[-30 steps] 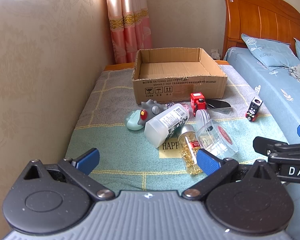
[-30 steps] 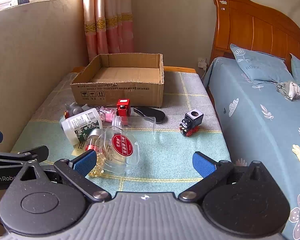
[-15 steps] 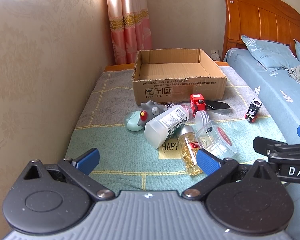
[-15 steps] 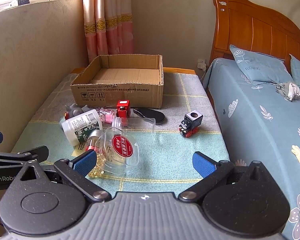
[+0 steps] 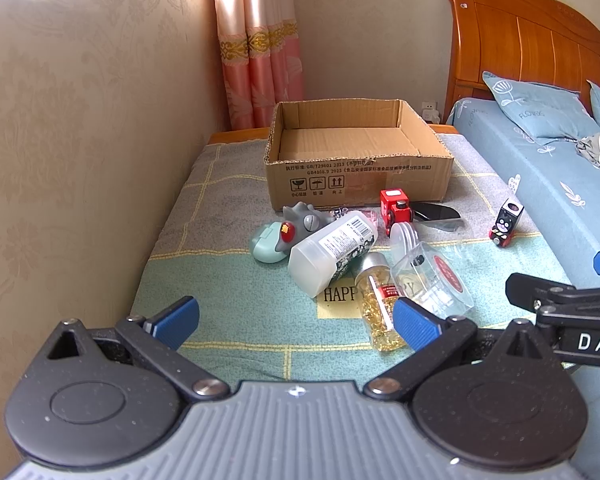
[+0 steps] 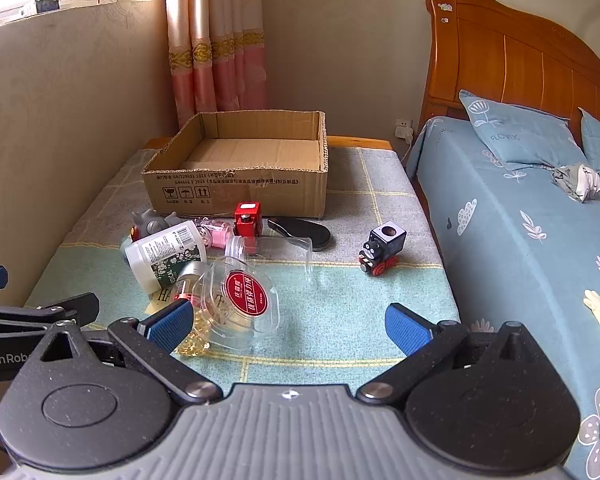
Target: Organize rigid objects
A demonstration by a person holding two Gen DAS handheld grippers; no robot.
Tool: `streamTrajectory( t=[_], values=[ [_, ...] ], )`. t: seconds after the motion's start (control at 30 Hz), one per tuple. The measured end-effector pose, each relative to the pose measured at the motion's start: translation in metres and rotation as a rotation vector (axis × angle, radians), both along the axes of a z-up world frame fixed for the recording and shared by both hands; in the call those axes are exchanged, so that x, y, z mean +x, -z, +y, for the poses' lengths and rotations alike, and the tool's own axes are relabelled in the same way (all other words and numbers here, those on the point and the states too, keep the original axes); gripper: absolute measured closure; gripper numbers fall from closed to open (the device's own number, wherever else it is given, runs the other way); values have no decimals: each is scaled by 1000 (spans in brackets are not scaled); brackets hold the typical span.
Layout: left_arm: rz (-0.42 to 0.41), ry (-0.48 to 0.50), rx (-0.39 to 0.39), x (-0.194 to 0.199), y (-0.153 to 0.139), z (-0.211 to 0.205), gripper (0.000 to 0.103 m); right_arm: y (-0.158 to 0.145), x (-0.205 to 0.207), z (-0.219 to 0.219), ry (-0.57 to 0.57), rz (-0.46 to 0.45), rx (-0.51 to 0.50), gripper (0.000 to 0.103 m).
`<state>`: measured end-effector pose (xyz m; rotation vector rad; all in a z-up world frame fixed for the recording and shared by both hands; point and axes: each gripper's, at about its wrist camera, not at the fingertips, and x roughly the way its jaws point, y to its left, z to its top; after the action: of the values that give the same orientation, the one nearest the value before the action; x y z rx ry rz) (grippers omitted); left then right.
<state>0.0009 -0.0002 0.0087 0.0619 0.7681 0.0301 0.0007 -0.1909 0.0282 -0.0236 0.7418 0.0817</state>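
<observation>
Cardboard box (image 5: 356, 160) waits empty beyond a heap of bottles and toys, apparently their destination.

Left gripper (image 5: 294, 316) and right gripper (image 6: 288, 322) hover, jaws apart and holding nothing; clear jar (image 6: 240, 304) lies just ahead of the right's left finger, train (image 6: 382, 249) ahead, apart.

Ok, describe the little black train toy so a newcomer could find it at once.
Start at the open cardboard box on the checked blanket. Go from its front corner nearest the bed toward the bedside edge: the black train toy stands there alone, apart from the pile. Its dark blue-black cube body and red wheels distinguish it from the red block toy by the box.
</observation>
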Motion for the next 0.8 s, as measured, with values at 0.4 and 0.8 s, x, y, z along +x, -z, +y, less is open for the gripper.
streamTrajectory(
  t=[0.4, 0.8],
  values=[
    [-3, 0, -3, -1, 1, 1, 1, 0, 0, 0, 0, -2, -1, 0],
    [-6, 0, -6, 0, 2, 2, 1, 1, 1, -2, 2, 0, 5, 0]
  ],
)
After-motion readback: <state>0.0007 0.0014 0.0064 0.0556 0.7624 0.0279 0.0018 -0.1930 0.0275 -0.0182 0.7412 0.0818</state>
